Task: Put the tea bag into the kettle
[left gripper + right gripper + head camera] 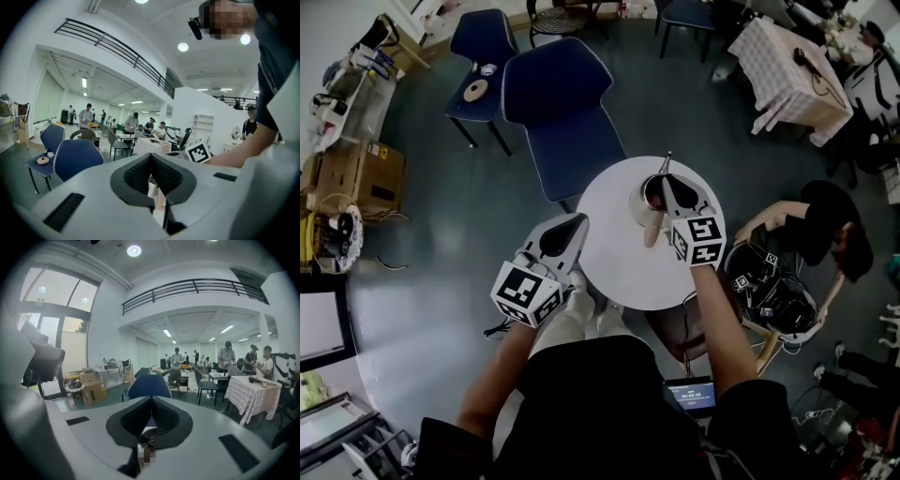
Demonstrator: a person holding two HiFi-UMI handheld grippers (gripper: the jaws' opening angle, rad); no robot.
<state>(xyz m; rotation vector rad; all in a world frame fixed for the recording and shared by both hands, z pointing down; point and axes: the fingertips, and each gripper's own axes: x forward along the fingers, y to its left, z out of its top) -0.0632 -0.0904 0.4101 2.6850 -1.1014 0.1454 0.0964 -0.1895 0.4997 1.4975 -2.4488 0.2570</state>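
White and round, the table top lies straight below you. A small round kettle with a dark open mouth stands on it at about 12 o'clock, close to the far rim. Your right gripper hangs just over the kettle's 3 o'clock side. In its own view the right gripper has its jaws pressed together at the tips.

A narrow beige strip lies on the table, touching the kettle at 6 o'clock. It may be the tea bag, but it is too small here to be sure.

Your left gripper sits at the table's 9 o'clock rim, well apart from the kettle. Its jaws are also closed tip to tip. A blue padded chair stands beyond the table at 11 o'clock.
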